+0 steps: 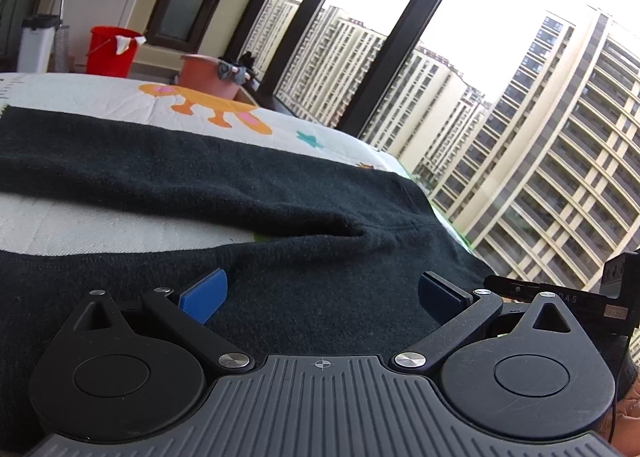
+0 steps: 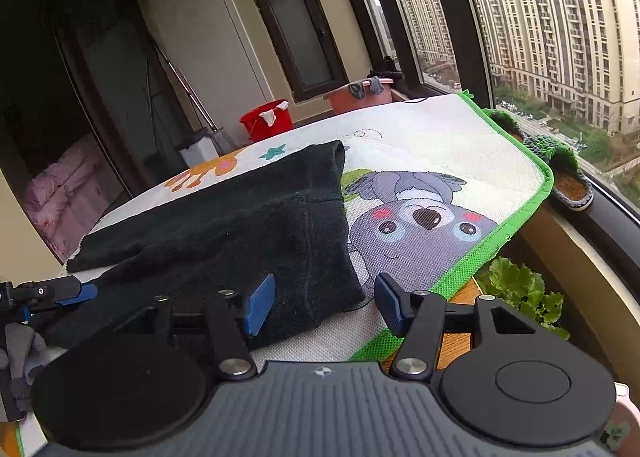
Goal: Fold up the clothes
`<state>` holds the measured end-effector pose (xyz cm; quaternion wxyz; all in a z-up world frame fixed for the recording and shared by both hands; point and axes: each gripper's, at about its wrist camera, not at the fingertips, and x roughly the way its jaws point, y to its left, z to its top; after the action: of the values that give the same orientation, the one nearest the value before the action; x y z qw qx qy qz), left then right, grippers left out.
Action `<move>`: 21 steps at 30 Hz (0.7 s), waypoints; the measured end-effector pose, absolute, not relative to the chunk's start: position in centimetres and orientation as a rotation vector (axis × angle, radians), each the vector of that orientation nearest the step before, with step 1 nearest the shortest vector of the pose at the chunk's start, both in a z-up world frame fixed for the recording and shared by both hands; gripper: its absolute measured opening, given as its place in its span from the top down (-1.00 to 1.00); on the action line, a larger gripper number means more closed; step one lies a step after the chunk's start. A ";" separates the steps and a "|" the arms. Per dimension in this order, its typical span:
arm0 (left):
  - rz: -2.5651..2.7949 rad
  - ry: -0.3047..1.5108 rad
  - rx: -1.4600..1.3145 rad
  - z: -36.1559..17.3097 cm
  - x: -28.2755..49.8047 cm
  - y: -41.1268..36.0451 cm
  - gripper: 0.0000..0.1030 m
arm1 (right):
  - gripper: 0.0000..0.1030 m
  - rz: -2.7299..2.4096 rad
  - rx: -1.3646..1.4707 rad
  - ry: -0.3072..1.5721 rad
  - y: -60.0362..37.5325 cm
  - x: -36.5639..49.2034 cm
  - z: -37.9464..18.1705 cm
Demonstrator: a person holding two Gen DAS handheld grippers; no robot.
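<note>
A pair of dark trousers (image 1: 200, 177) lies spread on a white cartoon-printed mat (image 1: 100, 93), its legs running off to the left. My left gripper (image 1: 322, 297) is open just above the cloth, both blue pads apart with only fabric beneath them. In the right wrist view the waist end of the trousers (image 2: 240, 225) lies on the mat (image 2: 440, 145). My right gripper (image 2: 325, 307) is open at the near corner of the waist; its left pad sits over the cloth and its right pad over bare mat. A blue finger (image 2: 80, 293) of the left gripper shows at the far left.
The mat's green edge (image 2: 532, 201) ends close on the right, with leafy plants (image 2: 520, 289) and a window below it. A red bucket (image 2: 268, 123) and a brown basin (image 2: 360, 95) stand beyond the far edge. A gloved hand (image 2: 20, 353) is at the left.
</note>
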<state>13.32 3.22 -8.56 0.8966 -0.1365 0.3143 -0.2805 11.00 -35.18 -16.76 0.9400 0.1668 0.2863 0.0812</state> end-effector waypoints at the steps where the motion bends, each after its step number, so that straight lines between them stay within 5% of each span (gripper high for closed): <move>1: -0.562 0.651 -0.262 -8.4 13.1 2.9 -1.00 | -0.20 0.168 0.339 0.582 -35.0 11.0 -16.8; 9: -0.362 0.679 -0.061 -7.6 11.6 -1.0 -1.00 | -0.46 0.174 0.259 0.587 -33.4 11.2 -16.6; 17: -0.395 0.659 -0.177 -7.6 11.4 1.0 -1.00 | -1.00 0.216 0.207 0.617 -32.4 11.4 -16.5; 21: -0.378 0.660 -0.129 -7.5 11.0 0.1 -1.00 | -1.00 0.205 0.169 0.632 -31.8 11.5 -16.5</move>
<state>10.99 0.11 -7.45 0.9266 -0.0629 0.3218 -0.1843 11.52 -31.85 -16.46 0.9418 0.0828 0.3099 0.1007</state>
